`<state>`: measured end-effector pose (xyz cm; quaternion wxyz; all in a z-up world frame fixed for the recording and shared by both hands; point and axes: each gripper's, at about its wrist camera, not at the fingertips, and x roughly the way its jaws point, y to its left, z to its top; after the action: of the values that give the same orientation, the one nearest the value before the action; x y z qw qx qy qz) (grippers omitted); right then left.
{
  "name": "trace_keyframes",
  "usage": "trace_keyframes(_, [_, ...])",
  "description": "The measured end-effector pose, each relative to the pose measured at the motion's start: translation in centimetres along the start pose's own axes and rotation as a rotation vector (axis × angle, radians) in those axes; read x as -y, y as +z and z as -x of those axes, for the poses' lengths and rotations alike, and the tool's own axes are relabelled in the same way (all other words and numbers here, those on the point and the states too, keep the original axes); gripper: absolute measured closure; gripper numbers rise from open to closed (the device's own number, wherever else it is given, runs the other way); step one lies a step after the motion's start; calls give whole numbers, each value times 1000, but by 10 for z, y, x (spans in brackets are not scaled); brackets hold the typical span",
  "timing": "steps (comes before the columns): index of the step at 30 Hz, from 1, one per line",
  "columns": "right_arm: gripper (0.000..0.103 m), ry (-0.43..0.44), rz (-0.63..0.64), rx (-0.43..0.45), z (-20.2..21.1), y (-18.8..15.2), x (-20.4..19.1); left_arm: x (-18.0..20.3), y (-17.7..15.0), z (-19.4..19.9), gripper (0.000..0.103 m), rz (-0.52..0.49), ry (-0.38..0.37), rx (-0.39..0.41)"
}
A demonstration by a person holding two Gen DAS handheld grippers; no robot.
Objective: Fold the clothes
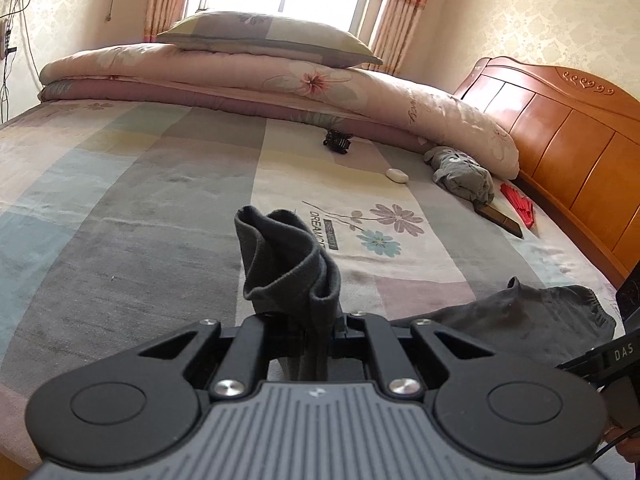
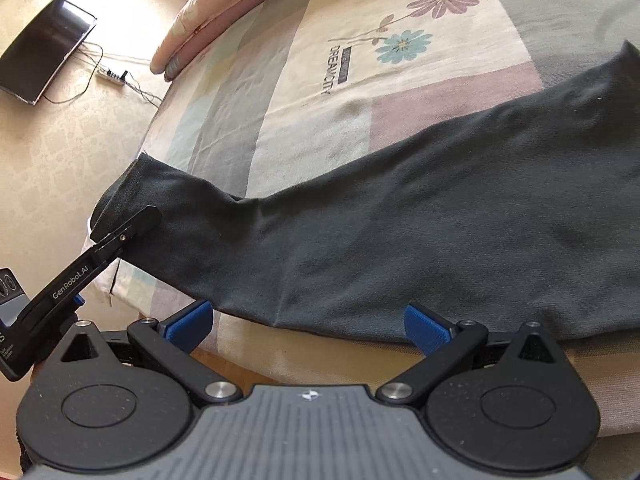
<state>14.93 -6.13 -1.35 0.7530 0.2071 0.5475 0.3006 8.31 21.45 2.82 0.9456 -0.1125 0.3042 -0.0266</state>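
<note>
A dark grey garment [image 2: 420, 216] lies stretched across the bed's near edge, long and narrow like trousers. My left gripper [image 1: 316, 320] is shut on one end of it, and the bunched hem [image 1: 284, 256] sticks up between its fingers. In the right wrist view that same left gripper [image 2: 128, 228] pinches the garment's left end, lifted a little above the bed. My right gripper [image 2: 308, 324] stands open at the bed's near edge, its blue pads [image 2: 192, 320] just short of the garment's lower border, with nothing between them.
The patchwork bedsheet [image 1: 140, 208] has a flower print. A folded quilt [image 1: 248, 76] and pillow [image 1: 268, 36] lie at the far side. A grey soft toy [image 1: 460, 172], a white oval object [image 1: 397, 175], a black clip [image 1: 338, 142] and a red fan [image 1: 518, 204] sit near the wooden headboard [image 1: 568, 136].
</note>
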Motion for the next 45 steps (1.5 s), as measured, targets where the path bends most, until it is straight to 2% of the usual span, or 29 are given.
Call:
trace_keyframes(16, [0, -1, -104, 127, 51, 3, 52, 69, 8, -45, 95, -71, -136, -48])
trace_keyframes(31, [0, -9, -158, 184, 71, 1, 75, 118, -20, -82, 95, -161, -221, -152])
trace_keyframes(43, [0, -47, -154, 199, 73, 0, 73, 127, -48, -125, 95, -133, -285, -255])
trace_keyframes(45, [0, -54, -157, 200, 74, -1, 73, 127, -52, -132, 89, -103, -306, -285])
